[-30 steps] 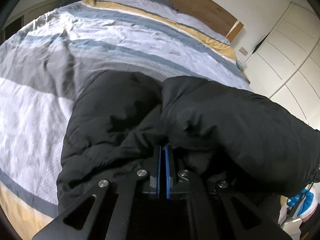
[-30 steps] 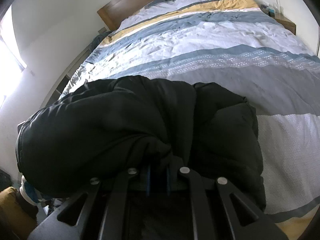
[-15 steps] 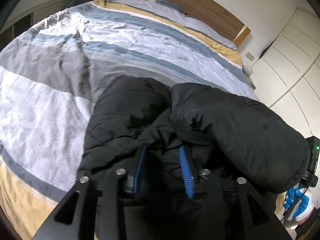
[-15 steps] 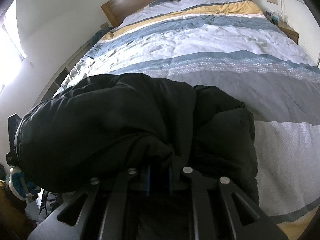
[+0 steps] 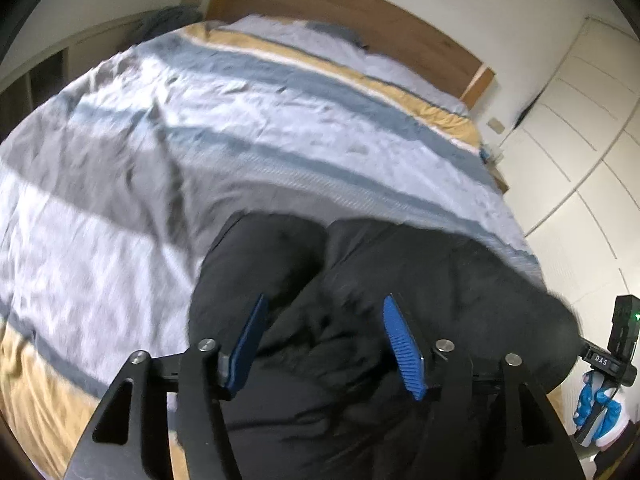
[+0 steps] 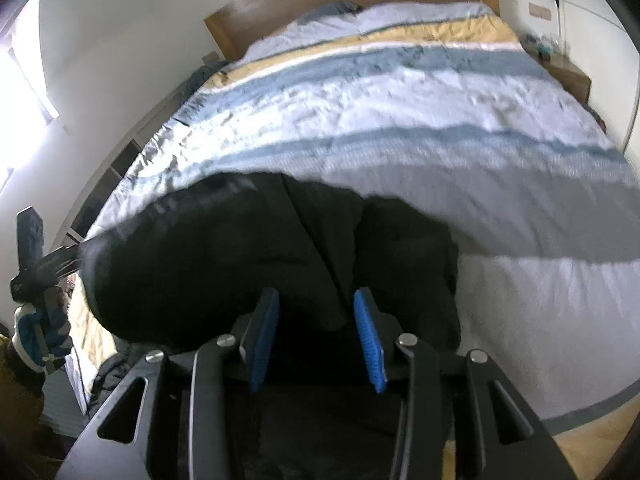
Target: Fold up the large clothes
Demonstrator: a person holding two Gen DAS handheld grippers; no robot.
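The black puffer jacket [image 5: 400, 292] lay bundled at the near edge of the bed, on the striped duvet [image 5: 200, 128], its long axis running crosswise between the two hands. The left gripper [image 5: 324, 332] had just been opening, and its blue pads [image 5: 402, 348] stood spread with dark fabric below and between them but no pinch on it. The right gripper [image 6: 316, 328] had also just been opening; its jaws were narrower, parted over the jacket's near fold, apparently clear of the cloth, though blur made that hard to confirm. The jacket sat directly ahead of and beneath both tools, its bulkier roll towards the right hand's side. Neither hand looked clearly nearer, so a next fold would likely need both to re-grip the near edge.
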